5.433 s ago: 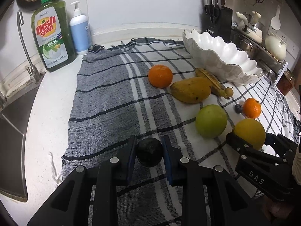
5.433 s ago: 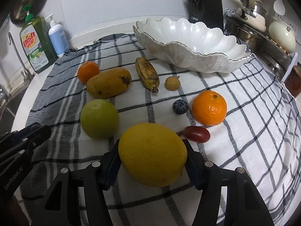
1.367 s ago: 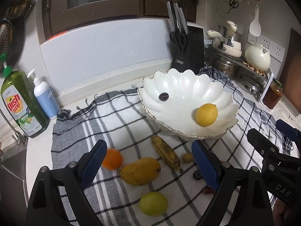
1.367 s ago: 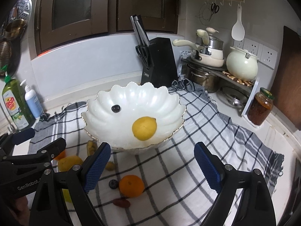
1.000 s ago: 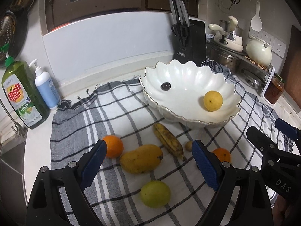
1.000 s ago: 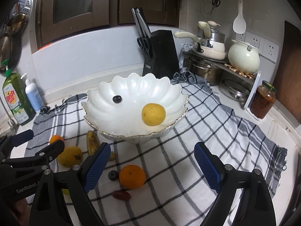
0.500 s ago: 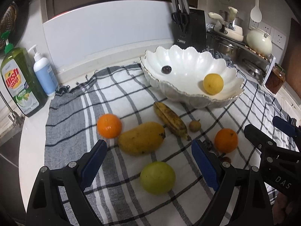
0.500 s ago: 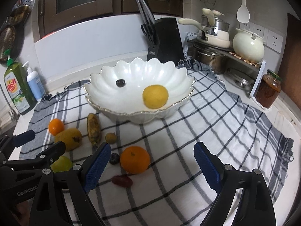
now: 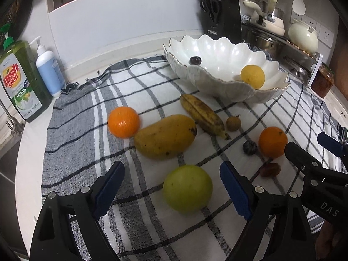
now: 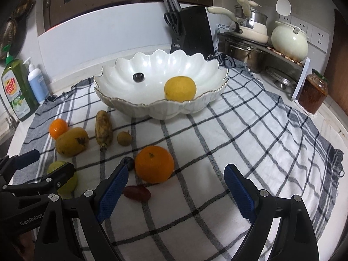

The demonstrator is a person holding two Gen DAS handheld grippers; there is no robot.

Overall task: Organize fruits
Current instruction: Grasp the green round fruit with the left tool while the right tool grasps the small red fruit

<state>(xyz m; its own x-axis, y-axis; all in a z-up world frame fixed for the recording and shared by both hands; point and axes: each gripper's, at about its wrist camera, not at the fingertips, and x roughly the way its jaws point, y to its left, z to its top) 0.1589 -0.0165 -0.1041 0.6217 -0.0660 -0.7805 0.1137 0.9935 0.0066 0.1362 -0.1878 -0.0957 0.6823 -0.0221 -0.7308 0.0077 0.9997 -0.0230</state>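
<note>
A white scalloped bowl [image 10: 161, 106] is seen at the back of a grey-and-white checked cloth [image 10: 250, 143], and 2 fruits are held in it: a yellow citrus [image 10: 180, 88] and a small dark fruit [image 10: 138, 77]. The rest of the fruit is spread on the cloth in front of the bowl: a green apple [image 9: 187, 188], a mango [image 9: 165, 136], a spotted banana [image 9: 203, 115], 2 oranges [image 9: 123, 121] [image 9: 273, 141], a small brown round fruit [image 9: 233, 123], a small dark round fruit [image 9: 250, 147] and a reddish oblong fruit [image 10: 137, 192]. The left gripper [image 9: 171, 188] is held with its blue pads wide apart; the green apple is framed between them, untouched, though the jaws have just been closing a little. The right gripper [image 10: 176, 190] is likewise spread wide, gripping nothing, with the nearer orange just ahead of its left pad. "DAS" is read on the right gripper's body in the left view, and "GenRobot" on the left gripper's body in the right view. At the left edge, a green bottle [image 9: 20, 80] is marked "Dish Soap" and "LEMON", with a blue pump bottle [image 9: 49, 72] beside it. A small white label is seen on the black knife block [image 9: 221, 15]; its letters are too small to be read with certainty.
</note>
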